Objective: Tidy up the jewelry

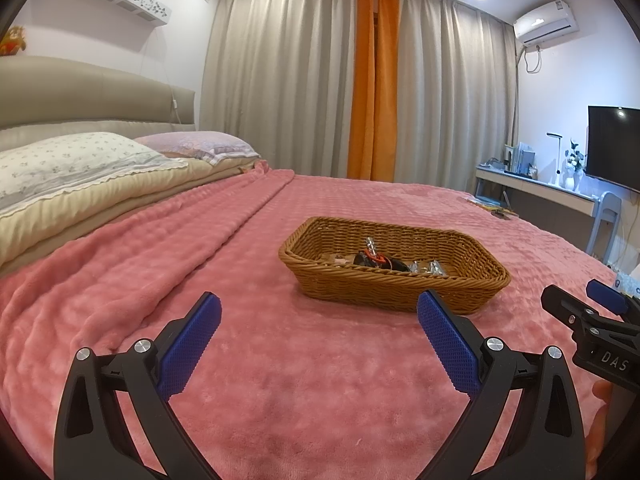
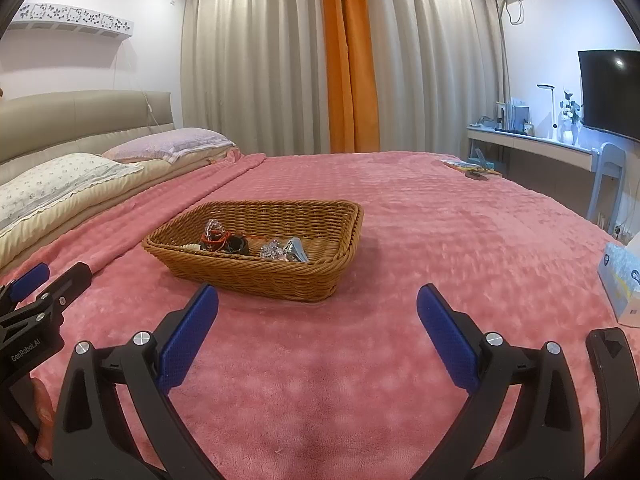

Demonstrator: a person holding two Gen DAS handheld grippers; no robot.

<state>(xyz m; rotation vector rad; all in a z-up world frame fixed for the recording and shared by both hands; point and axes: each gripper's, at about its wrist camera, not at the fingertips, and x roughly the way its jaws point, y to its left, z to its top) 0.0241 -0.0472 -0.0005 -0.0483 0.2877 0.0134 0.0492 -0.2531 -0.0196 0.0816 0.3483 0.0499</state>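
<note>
We hold the left gripper [image 1: 318,316] and the right gripper [image 2: 317,308] wide open and empty. The wicker basket [image 2: 256,276] lies on the pink blanket [image 2: 440,220] at 11 o'clock from the right gripper. The jewelry [image 2: 248,245] inside looks light, slippery and tangled; we would pinch one strand.

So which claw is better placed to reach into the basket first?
Slightly the left claw: the wicker basket sits almost straight ahead of it, with the jewelry in line. For the right claw the basket lies off to its left. Both are open and empty.
</note>
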